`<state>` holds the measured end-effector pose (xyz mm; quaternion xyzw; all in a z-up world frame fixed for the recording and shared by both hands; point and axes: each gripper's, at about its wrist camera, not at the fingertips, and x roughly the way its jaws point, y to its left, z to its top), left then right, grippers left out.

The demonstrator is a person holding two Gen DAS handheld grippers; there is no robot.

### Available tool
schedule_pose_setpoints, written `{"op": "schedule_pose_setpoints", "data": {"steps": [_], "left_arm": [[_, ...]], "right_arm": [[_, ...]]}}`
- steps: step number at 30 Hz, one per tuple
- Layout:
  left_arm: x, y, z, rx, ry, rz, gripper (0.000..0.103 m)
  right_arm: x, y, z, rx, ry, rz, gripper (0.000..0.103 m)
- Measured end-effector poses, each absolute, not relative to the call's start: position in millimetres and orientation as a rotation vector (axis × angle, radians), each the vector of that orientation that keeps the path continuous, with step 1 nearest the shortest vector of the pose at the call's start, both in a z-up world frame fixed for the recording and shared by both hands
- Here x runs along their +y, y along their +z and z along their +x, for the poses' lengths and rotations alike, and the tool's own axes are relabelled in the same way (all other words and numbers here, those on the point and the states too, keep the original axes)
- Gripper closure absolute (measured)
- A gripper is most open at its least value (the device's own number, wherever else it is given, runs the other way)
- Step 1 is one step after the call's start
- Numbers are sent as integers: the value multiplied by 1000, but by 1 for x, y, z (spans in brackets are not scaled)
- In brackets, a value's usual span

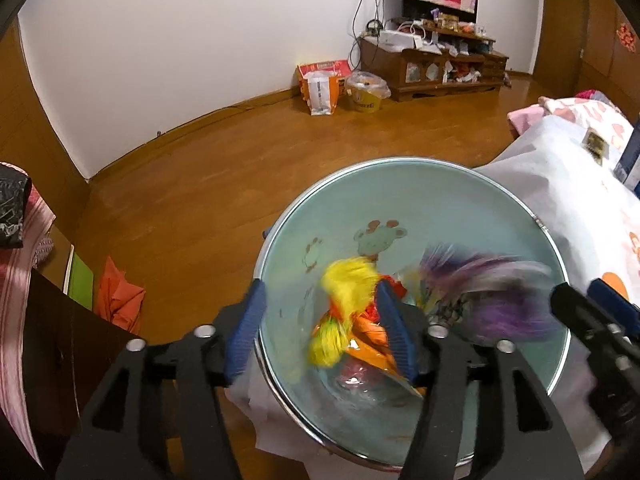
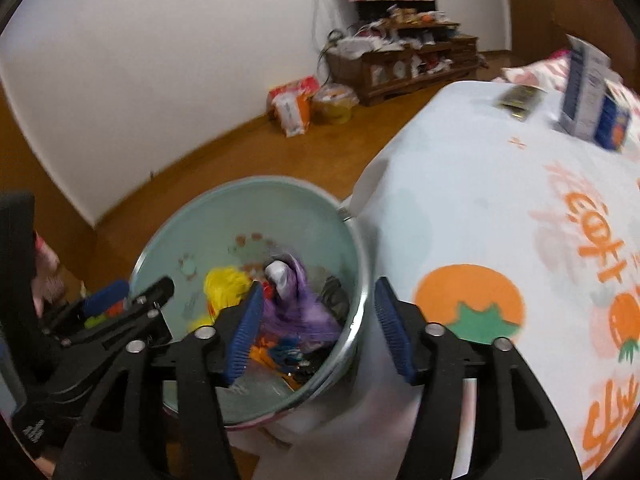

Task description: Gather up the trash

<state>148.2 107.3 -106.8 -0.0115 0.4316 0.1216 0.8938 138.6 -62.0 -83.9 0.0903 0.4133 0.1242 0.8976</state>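
A pale blue trash bin (image 1: pixel 404 184) stands on the wooden floor against a cloth-covered table; it also shows in the right wrist view (image 2: pixel 248 196). Inside lie a yellow wrapper (image 1: pixel 350 280), orange packets (image 1: pixel 370 332) and a blurred purple wrapper (image 1: pixel 492 292), which also shows in the right wrist view (image 2: pixel 296 304). My left gripper (image 1: pixel 320 332) is open and empty above the bin's near rim. My right gripper (image 2: pixel 318 328) is open and empty over the bin's right rim; its black fingers (image 1: pixel 588 312) show at the right edge of the left wrist view.
A table with a white orange-print cloth (image 2: pixel 500 208) stands right of the bin, holding a blue carton (image 2: pixel 592 96) and a small dark packet (image 2: pixel 518 100). Bags (image 1: pixel 324 84) and a low wooden cabinet (image 1: pixel 432 68) line the far wall. An orange cloth (image 1: pixel 120 300) lies on the floor left.
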Motion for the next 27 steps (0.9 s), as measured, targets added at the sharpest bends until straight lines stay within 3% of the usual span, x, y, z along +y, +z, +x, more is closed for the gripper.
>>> {"op": "schedule_pose_setpoints", "data": {"steps": [4, 12, 27], "left_arm": [[104, -100, 140, 870, 258, -11, 29], [93, -92, 114, 843, 255, 6, 14], [73, -55, 56, 732, 236, 33, 6]], "right_arm": [[-87, -77, 126, 811, 197, 272, 40], [-107, -68, 97, 751, 116, 256, 16], [-118, -35, 42, 667, 54, 212, 13]]}}
